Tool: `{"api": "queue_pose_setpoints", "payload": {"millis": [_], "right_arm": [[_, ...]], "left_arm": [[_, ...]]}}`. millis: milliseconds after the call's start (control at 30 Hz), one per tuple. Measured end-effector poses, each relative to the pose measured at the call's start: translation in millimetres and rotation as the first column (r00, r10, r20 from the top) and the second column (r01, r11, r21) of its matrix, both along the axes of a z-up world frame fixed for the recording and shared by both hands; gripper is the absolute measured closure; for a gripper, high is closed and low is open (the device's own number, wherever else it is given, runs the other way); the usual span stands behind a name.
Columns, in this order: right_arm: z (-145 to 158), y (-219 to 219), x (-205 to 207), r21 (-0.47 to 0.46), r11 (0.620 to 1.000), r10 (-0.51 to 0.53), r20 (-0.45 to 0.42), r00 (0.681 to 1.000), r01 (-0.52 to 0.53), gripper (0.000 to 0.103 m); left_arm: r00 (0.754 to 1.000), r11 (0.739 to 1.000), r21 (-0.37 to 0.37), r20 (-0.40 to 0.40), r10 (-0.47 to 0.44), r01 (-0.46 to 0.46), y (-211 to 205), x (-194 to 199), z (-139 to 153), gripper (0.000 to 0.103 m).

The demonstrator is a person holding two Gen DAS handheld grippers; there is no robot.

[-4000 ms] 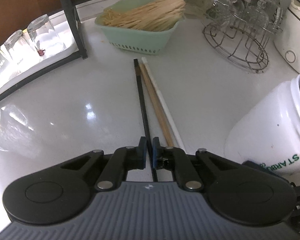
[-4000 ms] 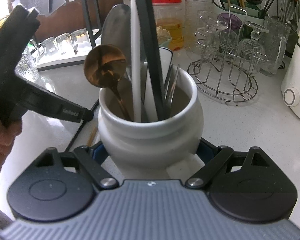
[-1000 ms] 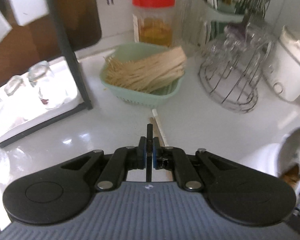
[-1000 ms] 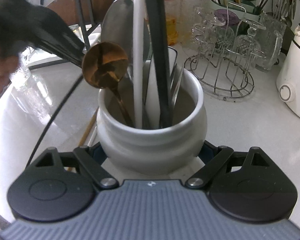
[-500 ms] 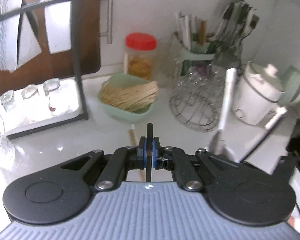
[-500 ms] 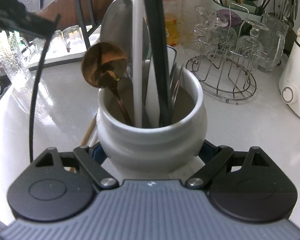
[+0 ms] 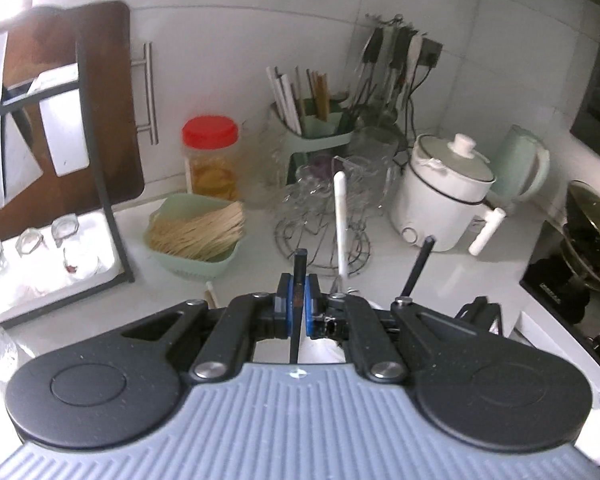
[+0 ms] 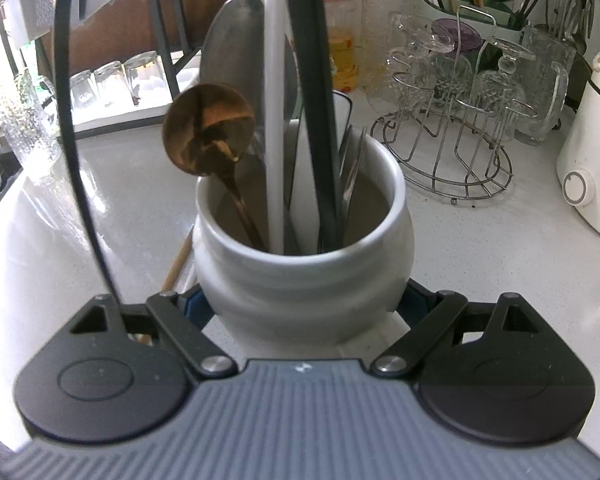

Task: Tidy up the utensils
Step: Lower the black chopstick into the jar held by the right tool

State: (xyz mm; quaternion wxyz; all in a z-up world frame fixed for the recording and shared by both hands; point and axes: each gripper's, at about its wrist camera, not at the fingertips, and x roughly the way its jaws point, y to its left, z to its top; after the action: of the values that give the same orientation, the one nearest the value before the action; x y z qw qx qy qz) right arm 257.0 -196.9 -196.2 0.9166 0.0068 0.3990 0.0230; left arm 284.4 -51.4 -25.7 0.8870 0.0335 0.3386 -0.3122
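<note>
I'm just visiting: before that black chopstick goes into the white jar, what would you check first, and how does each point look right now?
1. Left gripper pinching the black chopstick: ok.
2. Right gripper clamped around the white jar: ok.
3. Jar upright on the counter: ok.
4. Free space in the jar beside the gold spoon: ok, though crowded.
5. Chopstick's lower tip above the jar rim: cannot tell.
6. Wooden chopstick left on the counter: not ok.

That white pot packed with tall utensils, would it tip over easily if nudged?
Probably not easily: the white pot looks thick-walled, squat and wide-bellied. Still, long handles like the white chopstick rise well above its rim, so it may be somewhat top-heavy. Its glaze looks slippery.
</note>
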Motion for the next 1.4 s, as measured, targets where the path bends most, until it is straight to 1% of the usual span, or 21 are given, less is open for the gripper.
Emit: {"api": "queue_pose_setpoints", "payload": {"millis": [200, 367, 733, 1067, 1300, 1400], "right_arm": [[-0.3, 0.1, -1.8, 0.001, 1.0, -0.002, 0.005, 1.0, 0.002, 0.012], [-0.5, 0.0, -1.6, 0.001, 1.0, -0.003, 0.005, 1.0, 0.003, 0.012], [-1.6, -0.9, -3.1, 0.001, 1.0, -0.003, 0.012, 1.0, 0.003, 0.011], [-2.1, -0.2, -5.6, 0.0, 1.0, -0.002, 0.024, 1.0, 0.002, 0.011], [-2.1, -0.7, -5.5, 0.0, 1.0, -0.001, 0.026, 1.0, 0.001, 0.011], [-1.7, -0.7, -5.4, 0.001, 1.0, -0.001, 0.026, 1.0, 0.001, 0.011]], "left_arm": [[1.0, 1.0, -0.016, 0.012, -0.022, 0.022, -1.8, -3.6, 10.8, 0.097], [0.999, 0.999, -0.032, 0.024, -0.042, 0.043, -3.4, -5.7, 25.4, 0.097], [0.991, 0.995, -0.062, 0.121, -0.064, 0.072, -10.8, -9.1, 82.1, 0.097], [0.982, 0.992, -0.093, 0.176, -0.067, 0.084, -12.7, -15.3, 119.8, 0.097], [0.978, 0.988, -0.13, 0.202, -0.055, 0.083, -15.7, -14.1, 138.1, 0.097], [0.98, 0.986, -0.14, 0.188, -0.06, 0.087, -19.0, -12.8, 137.2, 0.097]]}}
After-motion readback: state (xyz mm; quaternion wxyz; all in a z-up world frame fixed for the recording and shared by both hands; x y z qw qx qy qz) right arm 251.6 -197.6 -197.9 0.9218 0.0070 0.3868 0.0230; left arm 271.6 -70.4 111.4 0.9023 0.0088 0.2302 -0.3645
